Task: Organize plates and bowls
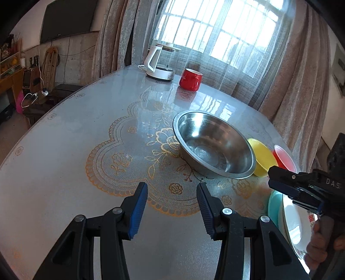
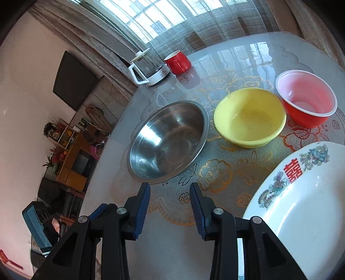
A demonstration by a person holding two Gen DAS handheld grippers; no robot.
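Observation:
A steel bowl [image 1: 213,143] [image 2: 169,139] stands on the round table, with a yellow bowl [image 1: 262,157] [image 2: 250,117] and a red plastic bowl [image 1: 283,158] [image 2: 306,100] to its right. A white decorated plate [image 2: 301,193] [image 1: 294,226] lies at the near right, on a teal plate [image 1: 273,206]. My left gripper [image 1: 172,189] is open and empty, just short of the steel bowl. My right gripper [image 2: 169,189] is open and empty, near the steel bowl's front rim; it also shows in the left wrist view [image 1: 273,178], where I cannot tell its state.
A red mug [image 1: 190,79] [image 2: 177,60] and a white-based glass kettle [image 1: 160,62] [image 2: 148,69] stand at the table's far side by the curtained window. The table [image 1: 64,150] has a lace-patterned cover. Furniture and a wall TV [image 1: 66,19] lie beyond the left edge.

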